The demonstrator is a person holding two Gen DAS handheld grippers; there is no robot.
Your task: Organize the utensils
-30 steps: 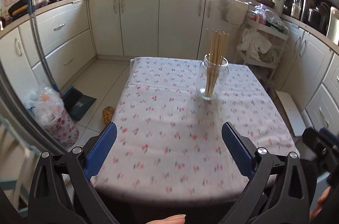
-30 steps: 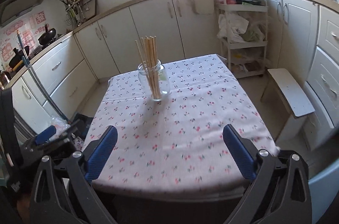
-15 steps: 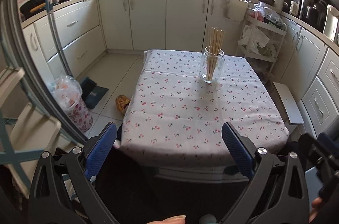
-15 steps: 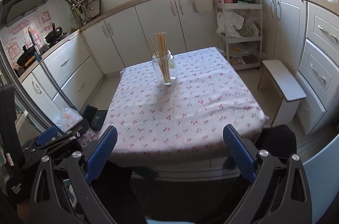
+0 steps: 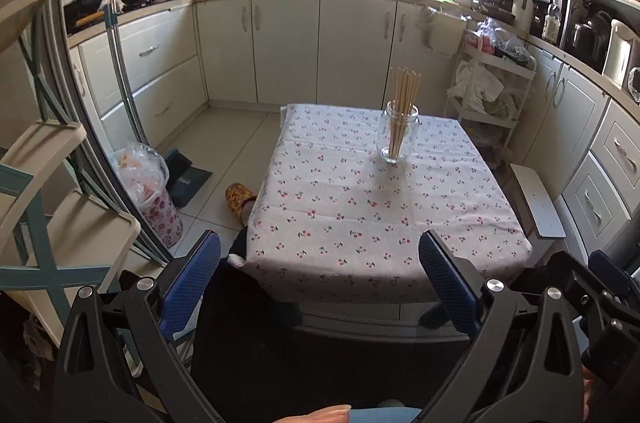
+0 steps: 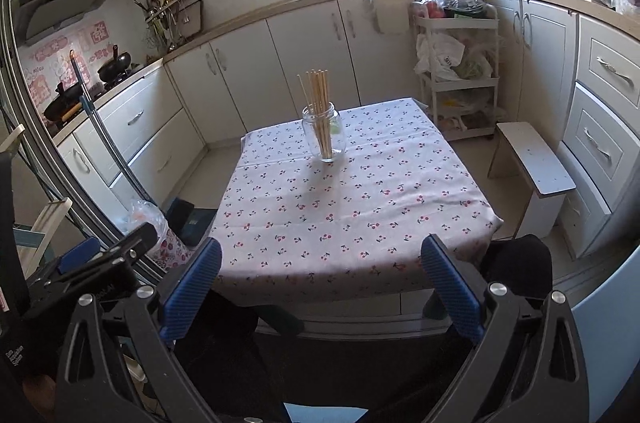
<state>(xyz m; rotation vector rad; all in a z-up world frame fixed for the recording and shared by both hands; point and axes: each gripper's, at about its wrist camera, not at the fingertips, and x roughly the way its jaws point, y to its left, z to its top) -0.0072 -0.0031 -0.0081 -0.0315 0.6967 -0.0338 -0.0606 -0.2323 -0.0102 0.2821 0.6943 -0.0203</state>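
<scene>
Both pairs of jaws stand wide apart and grip nothing: the left gripper [image 5: 319,263] and the right gripper [image 6: 320,263] hang short of the near edge of the one table [image 5: 360,243]. One glass jar [image 5: 398,137] stands upright on the far part of the cherry-print tablecloth [image 6: 340,215], well away from both grippers. It holds one bundle of wooden chopsticks [image 5: 403,95], too tightly packed to count, long axis near vertical, tips up. Compared with a second ago, both grippers have drawn back, so the table looks smaller and farther.
</scene>
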